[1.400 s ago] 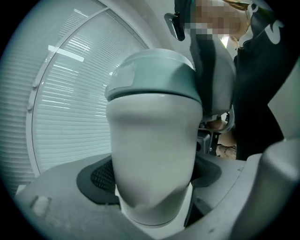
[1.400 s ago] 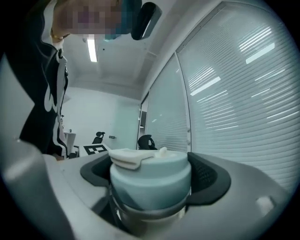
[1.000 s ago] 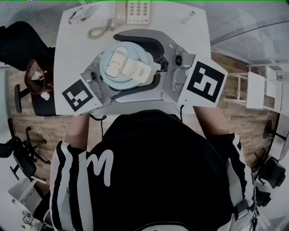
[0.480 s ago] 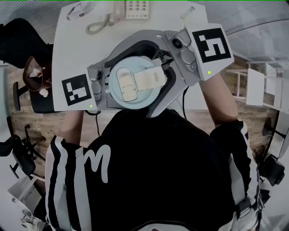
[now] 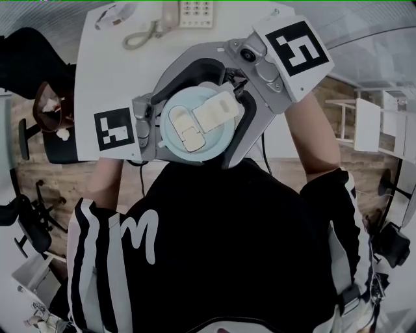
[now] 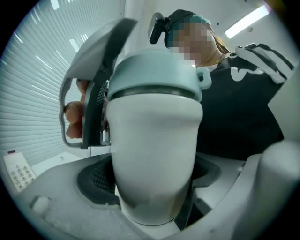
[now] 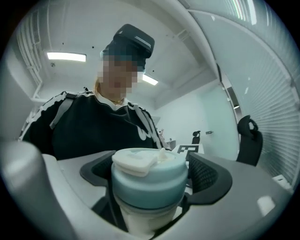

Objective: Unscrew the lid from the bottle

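Note:
In the head view the bottle's pale blue lid (image 5: 170, 135), with a cream flip cap (image 5: 218, 110), is held up above the white desk (image 5: 104, 71). My right gripper (image 7: 150, 187) is shut on the lid (image 7: 147, 180), its dark pads on either side. Its marker cube (image 5: 299, 49) points to the upper right. My left gripper (image 6: 154, 192) is shut on the white bottle body (image 6: 154, 150) below the lid (image 6: 157, 77). Its marker cube (image 5: 114, 129) sits left of the lid.
A telephone (image 5: 195, 12) with a coiled cord (image 5: 146, 36) lies at the desk's far edge, with small items (image 5: 114, 13) beside it. A dark chair (image 5: 39, 117) stands left of the desk. The person's black-and-white top fills the lower part of the head view.
The right gripper has swung counter-clockwise around the bottle, its cube going from the right side to the upper right. The lid's flip cap has turned with it. The bottle sits slightly nearer the person.

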The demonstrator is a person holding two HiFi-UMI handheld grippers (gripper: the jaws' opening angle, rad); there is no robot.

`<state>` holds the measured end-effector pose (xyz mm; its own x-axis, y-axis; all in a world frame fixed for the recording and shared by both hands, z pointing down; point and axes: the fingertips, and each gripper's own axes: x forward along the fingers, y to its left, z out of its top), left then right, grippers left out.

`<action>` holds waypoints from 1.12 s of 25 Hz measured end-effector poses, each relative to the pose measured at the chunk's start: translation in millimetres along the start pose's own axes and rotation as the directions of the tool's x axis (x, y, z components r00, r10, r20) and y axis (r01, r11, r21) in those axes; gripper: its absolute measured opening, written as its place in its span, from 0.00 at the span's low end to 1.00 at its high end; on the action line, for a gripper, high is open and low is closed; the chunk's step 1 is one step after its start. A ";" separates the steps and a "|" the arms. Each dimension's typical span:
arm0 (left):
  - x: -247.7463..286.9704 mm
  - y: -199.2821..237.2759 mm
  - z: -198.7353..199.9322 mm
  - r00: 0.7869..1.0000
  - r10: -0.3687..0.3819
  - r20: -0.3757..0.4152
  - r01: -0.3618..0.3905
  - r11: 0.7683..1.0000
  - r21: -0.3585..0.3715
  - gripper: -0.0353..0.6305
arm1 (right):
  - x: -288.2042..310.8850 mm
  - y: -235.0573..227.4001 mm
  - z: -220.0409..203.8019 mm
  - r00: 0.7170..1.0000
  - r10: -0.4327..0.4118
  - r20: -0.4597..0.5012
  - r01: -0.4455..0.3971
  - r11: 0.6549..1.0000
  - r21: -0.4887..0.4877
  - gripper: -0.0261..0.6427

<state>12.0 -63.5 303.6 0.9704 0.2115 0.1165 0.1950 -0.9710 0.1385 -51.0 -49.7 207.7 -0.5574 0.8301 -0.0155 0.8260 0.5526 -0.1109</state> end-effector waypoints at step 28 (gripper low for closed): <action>-43.9 79.0 4.1 0.891 0.452 0.050 -0.451 0.892 -0.017 0.71 | -46.7 -70.2 7.0 0.630 -0.771 0.093 0.776 0.628 -0.048 0.76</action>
<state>-14.6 -150.0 305.4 0.9596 -0.2555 0.1174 -0.2663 -0.9599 0.0875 -83.6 -127.7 209.3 -0.9958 0.0898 -0.0168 0.0903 0.9953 -0.0340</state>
